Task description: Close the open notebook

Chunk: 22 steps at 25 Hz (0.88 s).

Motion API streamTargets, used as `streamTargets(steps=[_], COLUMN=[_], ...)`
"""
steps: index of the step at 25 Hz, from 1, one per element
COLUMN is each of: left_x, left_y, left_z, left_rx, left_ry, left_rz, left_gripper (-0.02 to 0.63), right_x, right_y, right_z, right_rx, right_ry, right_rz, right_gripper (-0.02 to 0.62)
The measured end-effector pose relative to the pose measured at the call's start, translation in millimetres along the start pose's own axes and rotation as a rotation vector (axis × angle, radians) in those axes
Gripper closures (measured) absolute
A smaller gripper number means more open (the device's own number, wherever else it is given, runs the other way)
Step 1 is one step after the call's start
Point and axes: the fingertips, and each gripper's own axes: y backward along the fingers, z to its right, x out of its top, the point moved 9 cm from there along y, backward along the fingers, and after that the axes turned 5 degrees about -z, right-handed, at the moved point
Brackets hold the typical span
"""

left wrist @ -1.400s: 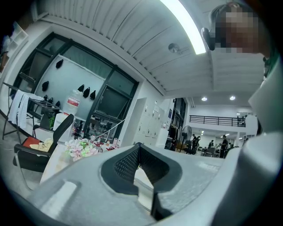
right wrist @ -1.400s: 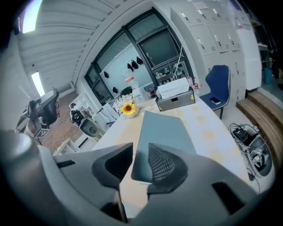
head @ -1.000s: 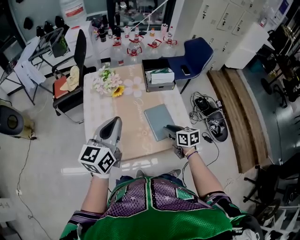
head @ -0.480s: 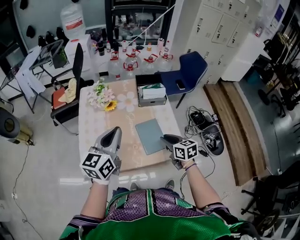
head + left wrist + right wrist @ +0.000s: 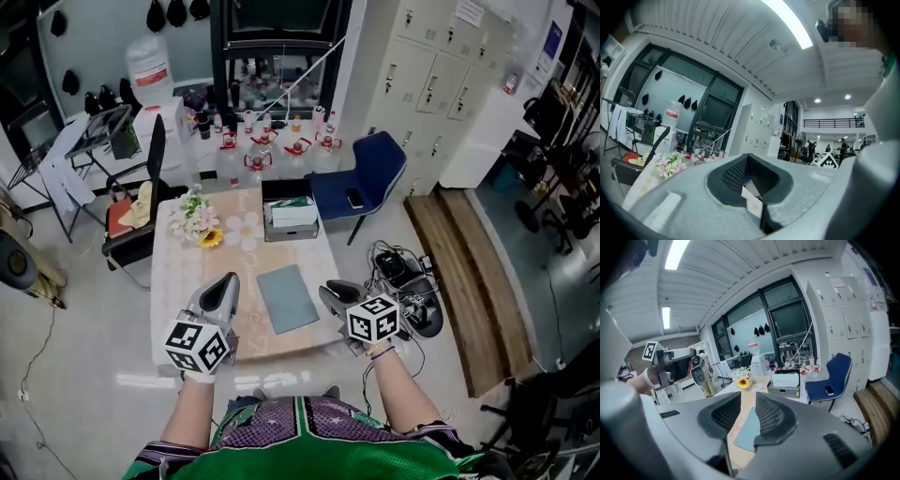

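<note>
The grey-blue notebook (image 5: 287,297) lies closed and flat on the beige table (image 5: 180,281), near its front right part. My left gripper (image 5: 223,287) is held in the air over the table's front left; its jaws meet at the tip and hold nothing. My right gripper (image 5: 331,293) hovers just right of the notebook, apart from it. In the right gripper view a narrow gap shows between the jaws (image 5: 748,397), and the notebook (image 5: 749,430) is seen through it, lower down on the table. The left gripper (image 5: 747,155) points level over the table.
A bunch of flowers (image 5: 195,221) and an open box (image 5: 292,218) stand at the table's far end. A black chair (image 5: 141,202) is at the left, a blue chair (image 5: 361,183) at the far right. Cables and a bag (image 5: 405,281) lie on the floor to the right.
Both grippers have risen away from the table. The right gripper has come off the notebook's right edge. The notebook lies still and closed.
</note>
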Motion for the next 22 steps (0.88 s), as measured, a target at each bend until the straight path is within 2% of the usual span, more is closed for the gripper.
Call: streamTargets(steps=[6,14,22], left_x=[15.5,43.9,61.8], left_y=[-4.6,-6.2,3.5], left_z=[19.0,35.7,45.3], left_rx=[0.008,0.024,0.060], left_ry=[-0.022,-0.082,-0.123], left_rz=[0.020,0.062,0.123], left_gripper=[0.589,0.589,0.589], right_x=[31.4,79.7,96.8], right_y=[36.7,94.7,120.7], right_z=[0.6,0.9,-3.3], right_rx=[-0.002,-0.051,-0.109], right_ry=[0.042,0.062,0.124], right_rz=[0.067,0.319,0.387], right_gripper=[0.503,0.505,0.506])
